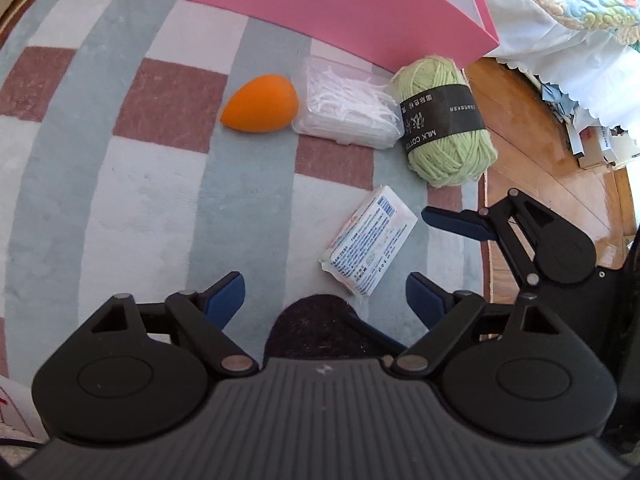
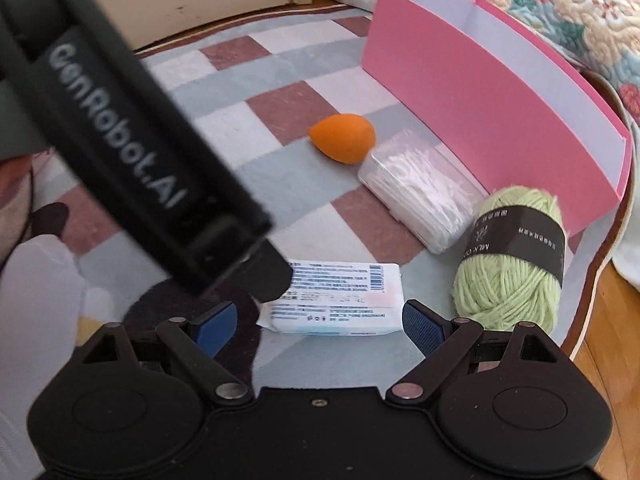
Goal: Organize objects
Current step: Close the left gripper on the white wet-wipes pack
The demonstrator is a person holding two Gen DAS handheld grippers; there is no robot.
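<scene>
Checked rug (image 1: 120, 208) carries a tissue pack (image 2: 332, 300) at the pink box's (image 2: 480, 120) six o'clock. Both the left gripper (image 1: 326, 300) and right gripper (image 2: 318, 320) stand wide, holding nothing. I judge the right should straddle the pack squarely before squeezing.

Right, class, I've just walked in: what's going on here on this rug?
A person holds two grippers over a checked rug, both open and empty. The right gripper sits just above a white tissue pack; the left gripper is beside it. An orange sponge, a clear floss-pick box and green yarn lie untouched before the pink box.
</scene>
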